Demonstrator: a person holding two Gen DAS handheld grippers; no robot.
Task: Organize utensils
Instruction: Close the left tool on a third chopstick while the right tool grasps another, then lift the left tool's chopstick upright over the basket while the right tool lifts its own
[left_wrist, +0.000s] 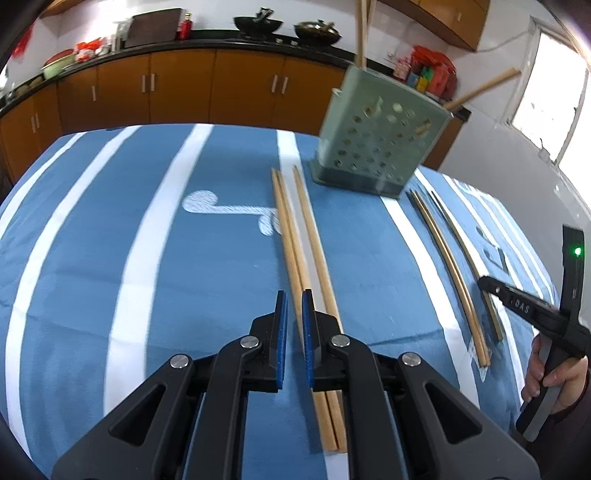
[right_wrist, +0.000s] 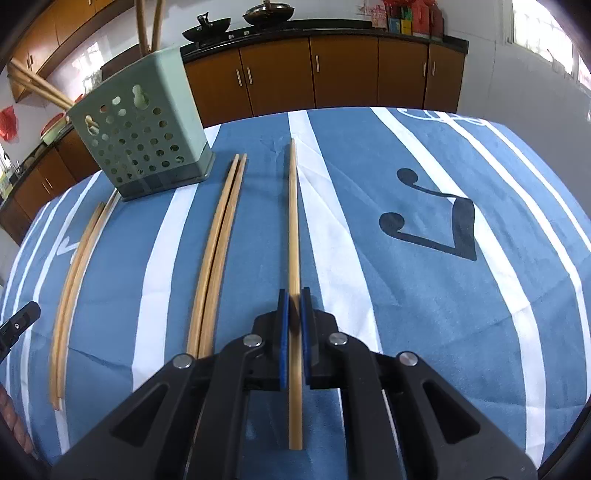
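Note:
A green perforated utensil holder (left_wrist: 373, 136) stands at the far side of the blue striped cloth, with chopsticks sticking out; it also shows in the right wrist view (right_wrist: 144, 136). In the left wrist view several wooden chopsticks (left_wrist: 301, 243) lie under my left gripper (left_wrist: 293, 302), whose jaws stand narrowly apart around one chopstick. More thin chopsticks (left_wrist: 450, 266) lie to the right. My right gripper (right_wrist: 294, 299) is shut on a single wooden chopstick (right_wrist: 293, 221) pointing away from me. A pair of chopsticks (right_wrist: 218, 251) and another pair (right_wrist: 77, 266) lie to its left.
The table has a blue cloth with white stripes (right_wrist: 424, 295). Brown kitchen cabinets (left_wrist: 177, 85) and a counter with woks (left_wrist: 258, 24) run behind it. The right gripper and hand (left_wrist: 554, 332) appear at the right edge of the left wrist view.

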